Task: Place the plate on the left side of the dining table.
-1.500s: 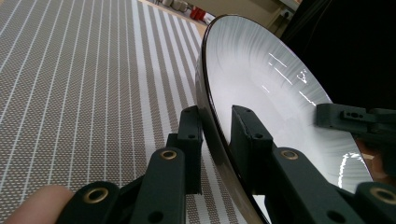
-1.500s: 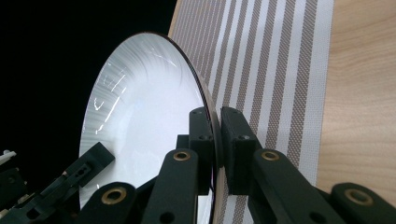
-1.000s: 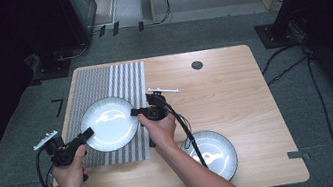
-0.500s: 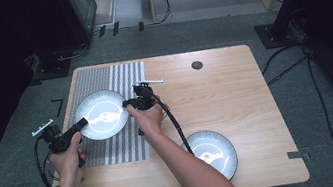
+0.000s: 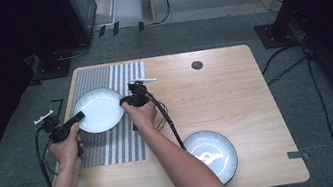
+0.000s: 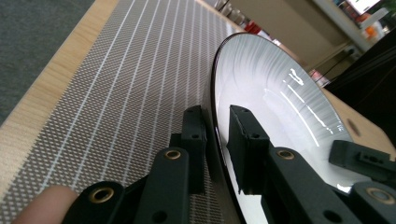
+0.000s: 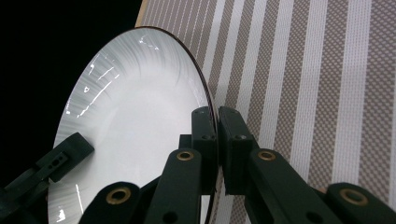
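Both the left gripper (image 5: 78, 117) and right gripper (image 5: 123, 101) pinch opposite rims of the white plate (image 5: 98, 109) above the striped placemat (image 5: 126, 140), carrying it; next, lower it level.

left gripper (image 5: 78, 117): showing matte black jaws with brass-ringed screw holes, small dark screws on the square pads, a pale bar on top | right gripper (image 5: 122, 101): wearing the same black links and brass rings, trailing a black cable | forearms: showing bare, no sleeves
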Available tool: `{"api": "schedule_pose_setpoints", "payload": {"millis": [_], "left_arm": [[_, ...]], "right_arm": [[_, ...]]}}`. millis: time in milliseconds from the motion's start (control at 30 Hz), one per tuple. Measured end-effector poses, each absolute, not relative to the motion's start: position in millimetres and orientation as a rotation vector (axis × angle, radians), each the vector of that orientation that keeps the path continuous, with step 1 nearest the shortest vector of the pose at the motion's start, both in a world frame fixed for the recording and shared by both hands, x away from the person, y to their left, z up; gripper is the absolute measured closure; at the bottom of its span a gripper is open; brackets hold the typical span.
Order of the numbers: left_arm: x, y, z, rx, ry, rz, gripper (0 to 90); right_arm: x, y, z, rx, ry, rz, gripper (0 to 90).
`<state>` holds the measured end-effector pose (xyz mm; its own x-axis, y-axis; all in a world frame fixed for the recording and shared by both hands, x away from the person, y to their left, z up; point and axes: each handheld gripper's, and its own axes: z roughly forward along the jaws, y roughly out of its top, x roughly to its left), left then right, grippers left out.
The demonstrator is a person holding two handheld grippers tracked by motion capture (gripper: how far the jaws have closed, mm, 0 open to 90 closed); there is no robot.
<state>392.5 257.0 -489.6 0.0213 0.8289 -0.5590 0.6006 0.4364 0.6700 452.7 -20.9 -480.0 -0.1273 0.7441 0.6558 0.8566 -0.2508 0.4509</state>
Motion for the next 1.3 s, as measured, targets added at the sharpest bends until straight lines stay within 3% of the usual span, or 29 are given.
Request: {"api": "schedule_pose_setpoints", "payload": {"millis": [867, 1300], "left_arm": [[437.1, 244.9, -515.4, 1.359, 1.75, 0.21, 73.1], [440.7, 238.3, -508.4, 1.511, 1.737, 0.332, 71.6]], "right_arm": [[479.2, -23.3, -497.6, -2.067, -1.945, -1.306, 86.2], [481.6, -23.7, -508.7, -2.033, -1.993, -1.315, 83.3]]}}
